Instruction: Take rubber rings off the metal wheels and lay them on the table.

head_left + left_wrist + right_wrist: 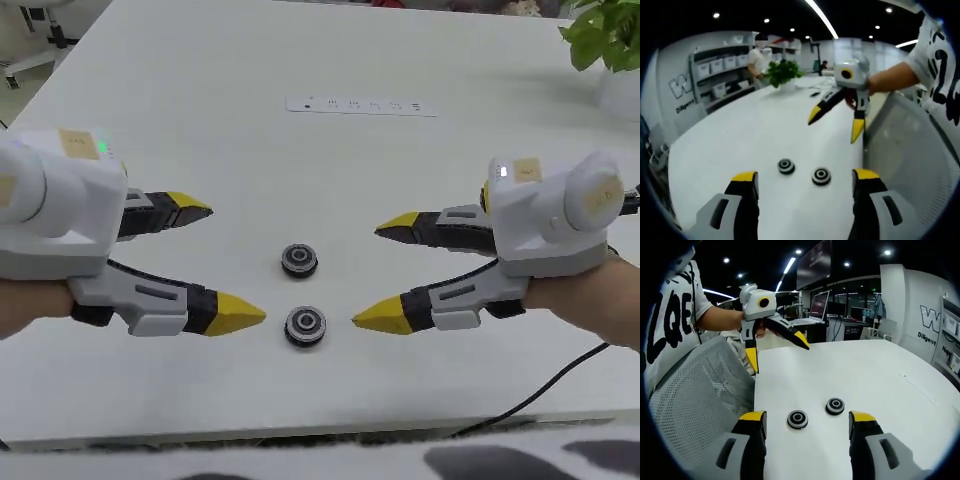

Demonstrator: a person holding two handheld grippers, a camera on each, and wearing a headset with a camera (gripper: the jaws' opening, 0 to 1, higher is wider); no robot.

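Note:
Two small metal wheels with black rubber rings lie flat on the white table: the far wheel (pixel 299 260) (pixel 786 166) (pixel 835 406) and the near wheel (pixel 305 326) (pixel 821 176) (pixel 798 419). My left gripper (pixel 228 262) (pixel 805 177) (pixel 778 354) is open, left of the wheels, its yellow tips apart and empty. On the wheels' right, my right gripper (pixel 376 274) (pixel 807 417) (pixel 836 127) is open too and holds nothing. Both point inward at the wheels from either side.
A white power strip (pixel 360 105) lies further back on the table (pixel 200 120). A potted plant (pixel 605 40) stands at the far right corner. A black cable (pixel 545 385) runs off the near right edge. A mesh chair (pixel 700 395) sits by the table. A person (pixel 759 57) stands by shelves.

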